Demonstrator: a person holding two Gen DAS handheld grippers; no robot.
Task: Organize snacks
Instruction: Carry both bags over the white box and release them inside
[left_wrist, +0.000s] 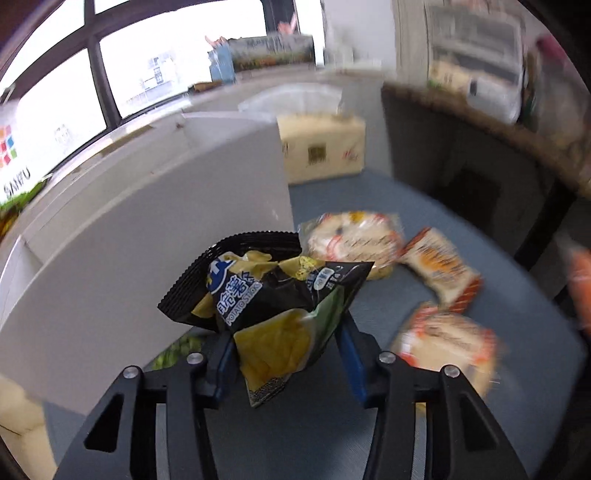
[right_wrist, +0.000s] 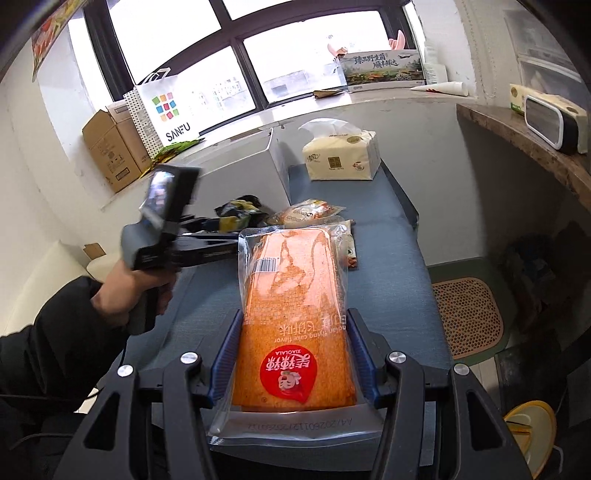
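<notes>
My left gripper (left_wrist: 284, 343) is shut on a black and yellow potato stick bag (left_wrist: 269, 299), held above the blue table (left_wrist: 424, 229) beside a white box (left_wrist: 166, 221). Three white and orange snack packets (left_wrist: 354, 240) lie on the table to the right. My right gripper (right_wrist: 293, 343) is shut on a long orange cake packet (right_wrist: 295, 314), held over the table. The left gripper with its bag also shows in the right wrist view (right_wrist: 236, 218), with snack packets (right_wrist: 306, 214) beyond it.
A tissue pack (right_wrist: 341, 155) stands at the far end of the table. The white box (right_wrist: 240, 158) stands on the left. A windowsill holds cardboard boxes (right_wrist: 110, 147) and a SANFU bag (right_wrist: 166, 110). A brown shelf (right_wrist: 517, 136) is on the right.
</notes>
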